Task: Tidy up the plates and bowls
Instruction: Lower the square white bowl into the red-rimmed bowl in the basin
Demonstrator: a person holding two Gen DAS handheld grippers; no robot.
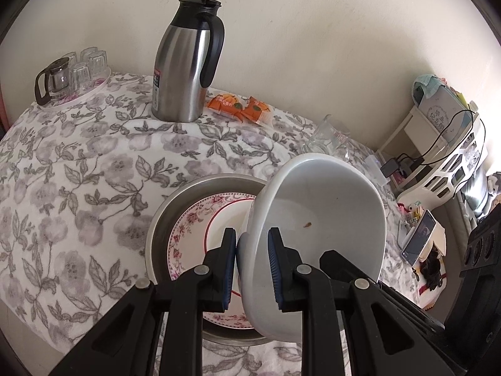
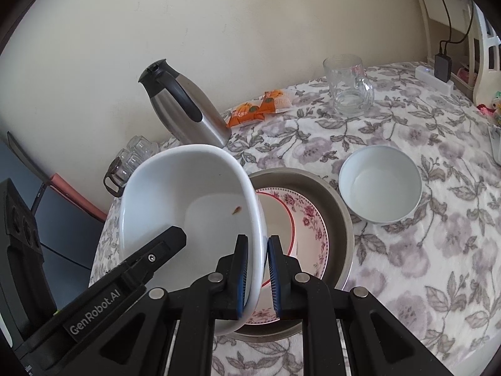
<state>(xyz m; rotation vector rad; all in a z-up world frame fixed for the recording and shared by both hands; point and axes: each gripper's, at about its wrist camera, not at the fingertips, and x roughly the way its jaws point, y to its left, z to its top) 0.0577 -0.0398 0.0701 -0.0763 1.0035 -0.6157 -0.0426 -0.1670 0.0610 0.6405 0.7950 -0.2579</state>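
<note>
Above the round steel pan [image 2: 339, 219] holding a floral-rimmed ceramic plate [image 2: 308, 219], I held the large white oval bowl [image 2: 188, 200] tilted. My left gripper [image 1: 251, 269] and right gripper [image 2: 257, 277] each pinched its rim, on opposite sides. A small round white bowl [image 2: 380, 183] sat just beside the pan.

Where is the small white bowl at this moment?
In the right wrist view, the small white bowl stands alone on the floral tablecloth, right of the metal pan and in front of the glass mug.

"GenRobot.AI" on left tool [image 2: 175, 241] body; label on steel flask [image 1: 184, 62] unreadable.
</note>
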